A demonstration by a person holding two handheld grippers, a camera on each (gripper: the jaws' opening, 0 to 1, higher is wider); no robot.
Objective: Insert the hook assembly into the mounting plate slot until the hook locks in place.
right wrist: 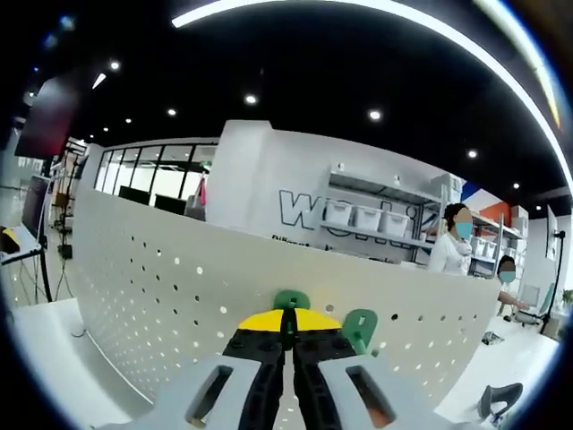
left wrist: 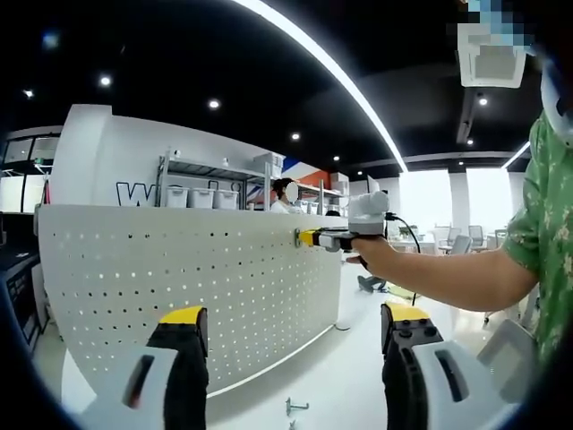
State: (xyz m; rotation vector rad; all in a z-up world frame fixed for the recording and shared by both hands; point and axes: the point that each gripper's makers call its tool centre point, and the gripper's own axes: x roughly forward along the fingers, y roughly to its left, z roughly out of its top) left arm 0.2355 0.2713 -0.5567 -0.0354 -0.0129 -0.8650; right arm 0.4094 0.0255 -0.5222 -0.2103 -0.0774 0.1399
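The right gripper (right wrist: 288, 333) has its jaws pressed together against the perforated mounting plate (right wrist: 179, 287), with the green hook (right wrist: 360, 328) on the plate just beside its tips; whether it pinches anything cannot be told. The left gripper (left wrist: 295, 331) stands wide open and empty before the plate. White bins (right wrist: 365, 218) sit on a shelf (right wrist: 376, 235) behind, contents not visible.

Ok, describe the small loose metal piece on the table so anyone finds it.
Start at the white perforated panel standing on the white table. Just before its lower edge, between the left claw's jaws, lies a small grey metal hook: loose and flat on the tabletop, not mounted on the panel.
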